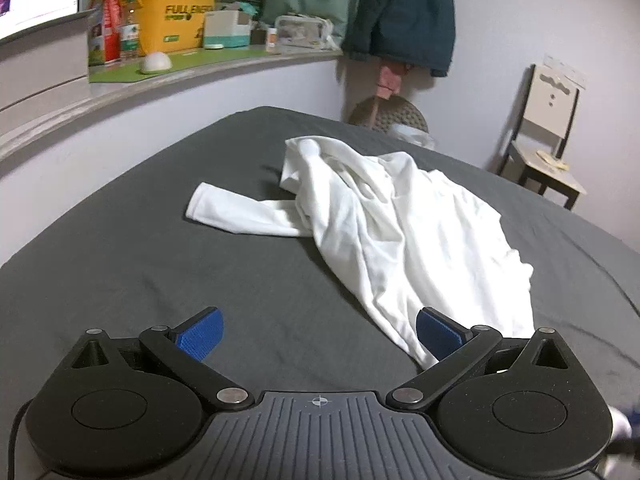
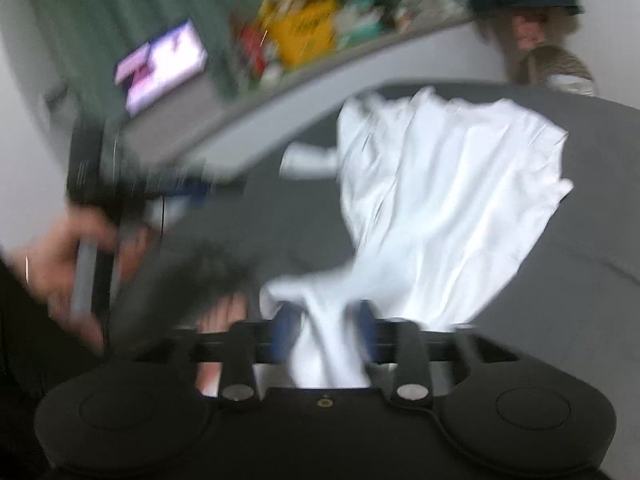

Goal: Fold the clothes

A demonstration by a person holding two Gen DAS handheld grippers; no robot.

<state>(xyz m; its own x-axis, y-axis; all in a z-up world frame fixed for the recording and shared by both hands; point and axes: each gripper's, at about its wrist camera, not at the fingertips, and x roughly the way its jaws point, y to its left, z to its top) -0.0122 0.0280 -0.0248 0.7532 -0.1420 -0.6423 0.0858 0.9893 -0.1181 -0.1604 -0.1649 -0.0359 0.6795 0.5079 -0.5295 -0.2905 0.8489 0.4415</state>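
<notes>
Right tongs (image 2: pixel 326 332): at the bottom centre of the right wrist view, clamped on a bunched edge of the white shirt (image 2: pixel 448 200); the cloth rises in a twisted rope between the blue pads (image 2: pixel 366 316), which suggests the grip is there to drag or lift the hem so the garment can be spread. The view is blurred.

Left tongs (image 1: pixel 320 332): at the bottom of the left wrist view, spread wide apart and holding nothing; the right-hand blue pad (image 1: pixel 438 336) sits just beside the near tail of the shirt, seemingly poised to take a second corner.

Person's hand (image 2: pixel 68 268): at the lower left of the right wrist view, wrapped around the handle of the other gripper; too smeared to say more.

White shirt (image 1: pixel 400 216): crumpled in the middle of the left wrist view, one sleeve (image 1: pixel 236 216) lying flat toward the left, the body heaped and creased toward the upper right; not yet laid out, so folding looks to be at its start.

Bed (image 1: pixel 140 248): dark grey sheet under the shirt, serving as the folding surface.

Ledge (image 1: pixel 208 66): upper left, beyond the bed, carrying a yellow box (image 1: pixel 176 20) and other clutter, well apart from the shirt.

Chair (image 1: pixel 548 140): right edge, against the wall.
</notes>
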